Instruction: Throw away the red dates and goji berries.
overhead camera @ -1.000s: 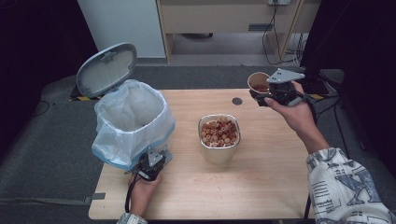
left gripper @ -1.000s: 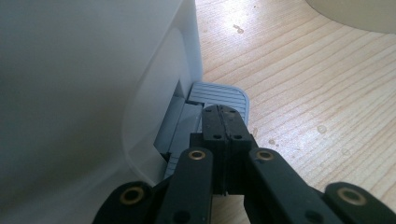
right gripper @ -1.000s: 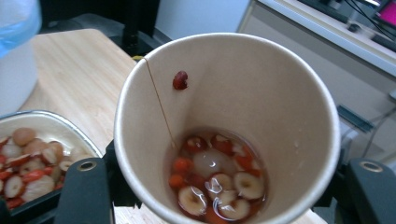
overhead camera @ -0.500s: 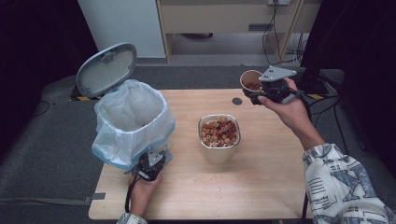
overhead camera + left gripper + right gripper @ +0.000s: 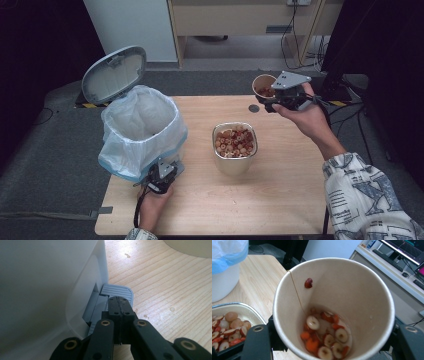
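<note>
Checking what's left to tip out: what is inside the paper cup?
In the paper cup, gripped by the right gripper, lie sliced red dates in a little liquid, with one piece stuck to the inner wall. The slices hide the cup's bottom.

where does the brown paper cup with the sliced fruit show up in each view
High view: the brown paper cup is at upper right, held in the right gripper above the table's far edge.
Left gripper view: not in it.
Right gripper view: the cup sits mid-frame between the jaws, fruit slices at its bottom.
Shared landmark: the metal tin of fruit slices, mid-table in the high view, lower left in the right gripper view.
</note>
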A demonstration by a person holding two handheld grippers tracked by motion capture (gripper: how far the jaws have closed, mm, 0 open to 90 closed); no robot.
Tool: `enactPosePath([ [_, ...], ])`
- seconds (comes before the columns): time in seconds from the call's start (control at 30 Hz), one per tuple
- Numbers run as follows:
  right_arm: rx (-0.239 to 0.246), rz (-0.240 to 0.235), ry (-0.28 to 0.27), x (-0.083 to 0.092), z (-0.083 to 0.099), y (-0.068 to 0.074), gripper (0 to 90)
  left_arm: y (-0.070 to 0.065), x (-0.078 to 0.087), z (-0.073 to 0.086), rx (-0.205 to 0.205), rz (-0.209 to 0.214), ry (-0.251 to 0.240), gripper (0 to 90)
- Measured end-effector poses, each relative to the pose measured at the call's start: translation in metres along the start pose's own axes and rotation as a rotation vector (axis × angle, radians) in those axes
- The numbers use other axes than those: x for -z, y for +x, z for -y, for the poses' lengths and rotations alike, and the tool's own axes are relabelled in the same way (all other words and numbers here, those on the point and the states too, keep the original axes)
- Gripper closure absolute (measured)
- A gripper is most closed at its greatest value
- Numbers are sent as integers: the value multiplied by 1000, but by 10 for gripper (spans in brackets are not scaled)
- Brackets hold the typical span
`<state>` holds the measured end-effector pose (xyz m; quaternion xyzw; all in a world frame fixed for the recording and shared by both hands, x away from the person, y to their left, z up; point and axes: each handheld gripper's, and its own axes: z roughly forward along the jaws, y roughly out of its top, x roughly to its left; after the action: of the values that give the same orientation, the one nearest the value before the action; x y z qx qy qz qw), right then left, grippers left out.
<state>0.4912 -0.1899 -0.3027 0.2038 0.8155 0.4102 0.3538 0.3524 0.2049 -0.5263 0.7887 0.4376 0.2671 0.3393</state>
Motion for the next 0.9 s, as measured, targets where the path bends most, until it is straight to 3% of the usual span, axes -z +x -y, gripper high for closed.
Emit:
enactPosePath([
  [0.13,45,-21,-6,-1,-4,6,320,0,0,0,0,-1,0,891],
  [0.4,82,-28,-11,-4,-7,13,320,0,0,0,-1,-1,1,891],
  [0.53,85,-22,-3,-6,-8,15,320,0,0,0,-1,-1,1,891],
  [0.67,111,-45,-11,-7,-10,20,319,0,0,0,0,0,1,891],
  [0.77,84,-25,-6,-8,-10,16,319,0,0,0,0,0,0,891],
  [0.9,112,-37,-6,-9,-12,22,319,0,0,0,0,0,1,891],
])
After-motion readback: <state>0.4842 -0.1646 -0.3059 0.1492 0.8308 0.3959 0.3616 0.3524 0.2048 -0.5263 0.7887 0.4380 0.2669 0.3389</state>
